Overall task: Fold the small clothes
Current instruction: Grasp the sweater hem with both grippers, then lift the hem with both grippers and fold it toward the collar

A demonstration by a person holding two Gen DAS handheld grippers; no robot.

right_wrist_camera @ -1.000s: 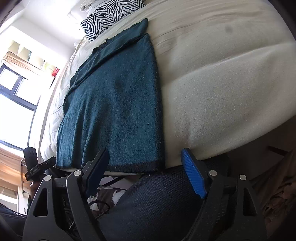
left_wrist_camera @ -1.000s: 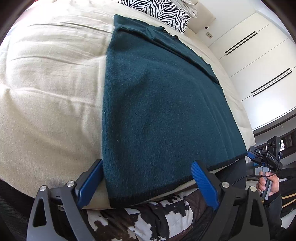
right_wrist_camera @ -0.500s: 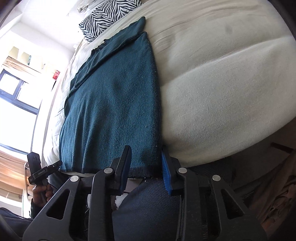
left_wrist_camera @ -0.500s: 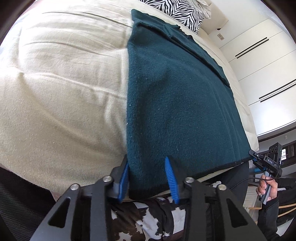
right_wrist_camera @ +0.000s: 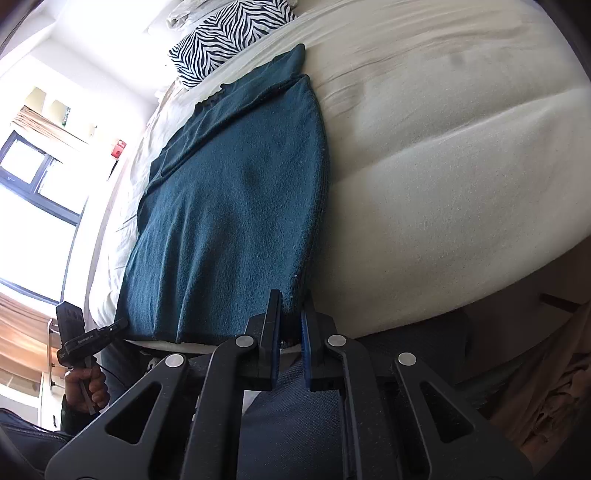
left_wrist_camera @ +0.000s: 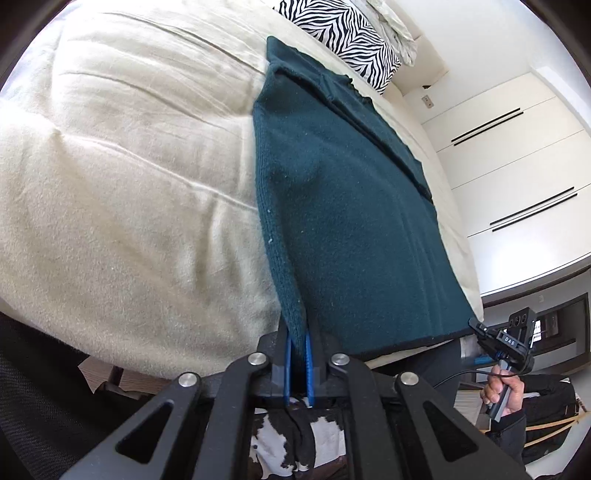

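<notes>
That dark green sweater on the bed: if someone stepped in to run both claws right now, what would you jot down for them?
Left claw: shut on the near left hem corner of the dark teal sweater.
Right claw: shut on the near right hem corner of the same sweater.
Sweater lies flat on the cream bedspread, hem at the near edge of the bed, far end toward the zebra-print pillow; a sleeve appears folded across the top.
Done: both hem corners gripped.
Left: probably lift both corners together, carry the hem toward the pillow end to fold it in half, release, smooth.
</notes>
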